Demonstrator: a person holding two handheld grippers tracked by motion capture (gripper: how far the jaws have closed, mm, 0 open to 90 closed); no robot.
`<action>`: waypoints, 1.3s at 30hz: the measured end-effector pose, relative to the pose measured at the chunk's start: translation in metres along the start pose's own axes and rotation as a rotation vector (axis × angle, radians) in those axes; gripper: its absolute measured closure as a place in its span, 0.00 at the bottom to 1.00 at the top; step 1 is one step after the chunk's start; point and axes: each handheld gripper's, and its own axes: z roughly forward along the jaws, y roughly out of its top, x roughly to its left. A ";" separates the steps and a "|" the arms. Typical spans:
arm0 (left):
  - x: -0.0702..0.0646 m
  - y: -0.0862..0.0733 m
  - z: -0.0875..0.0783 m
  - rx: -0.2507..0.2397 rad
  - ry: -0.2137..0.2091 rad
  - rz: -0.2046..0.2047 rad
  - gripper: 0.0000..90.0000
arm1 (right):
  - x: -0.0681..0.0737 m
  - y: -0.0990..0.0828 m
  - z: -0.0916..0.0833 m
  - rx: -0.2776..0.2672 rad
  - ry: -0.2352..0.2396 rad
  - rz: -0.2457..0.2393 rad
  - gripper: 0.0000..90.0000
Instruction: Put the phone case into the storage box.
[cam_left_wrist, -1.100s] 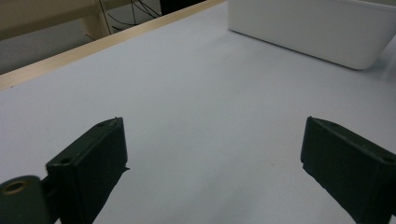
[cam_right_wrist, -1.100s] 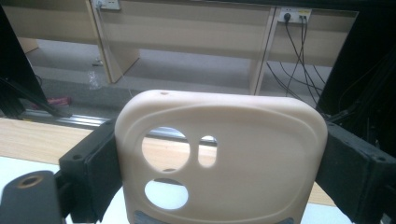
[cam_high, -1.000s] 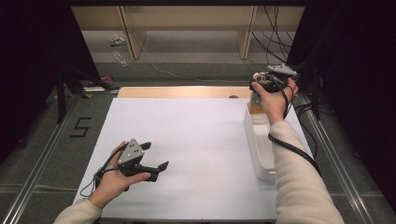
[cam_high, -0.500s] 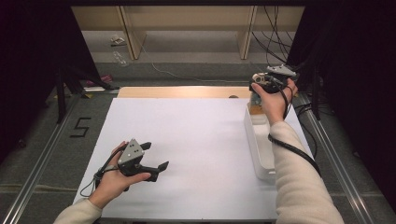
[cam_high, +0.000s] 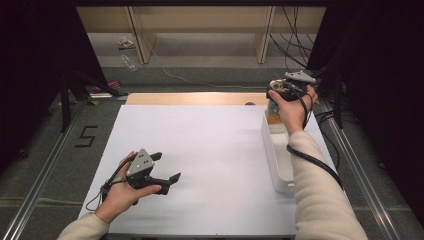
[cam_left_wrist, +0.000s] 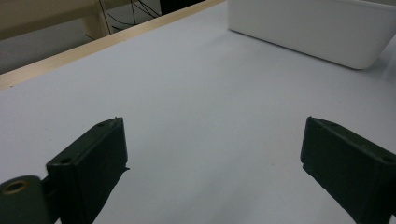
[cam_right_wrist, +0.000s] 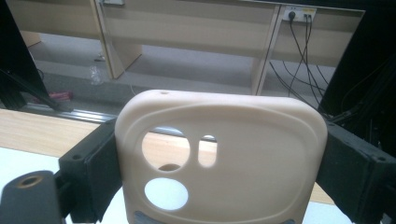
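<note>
Right gripper (cam_right_wrist: 224, 163) clamps a beige phone case (cam_right_wrist: 224, 158) lifted above the white bin (cam_high: 280, 160), not yet set down; left gripper (cam_left_wrist: 212, 163) rests wide open and empty on the table (cam_high: 200, 145).

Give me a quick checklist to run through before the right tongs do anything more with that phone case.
1. Phone case clamped between the right tongs, one jaw on each side edge: ok.
2. Case held upright and square, camera cutouts showing: ok.
3. White bin sits just below the right tongs: ok.
4. Inside of the bin free of other items: cannot tell.
5. Left tongs open, holding nothing, resting low over the white table, apart from the bin: ok.
</note>
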 end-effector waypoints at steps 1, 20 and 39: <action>0.000 0.000 0.000 0.000 0.000 0.000 0.08 | 0.000 -0.001 0.000 0.000 0.000 0.000 0.13; 0.000 0.000 0.000 -0.002 -0.001 0.000 0.08 | 0.000 -0.009 0.004 0.015 0.004 -0.002 0.13; 0.000 0.000 0.000 -0.001 0.000 0.004 0.08 | 0.002 -0.018 0.008 0.035 0.009 -0.008 0.13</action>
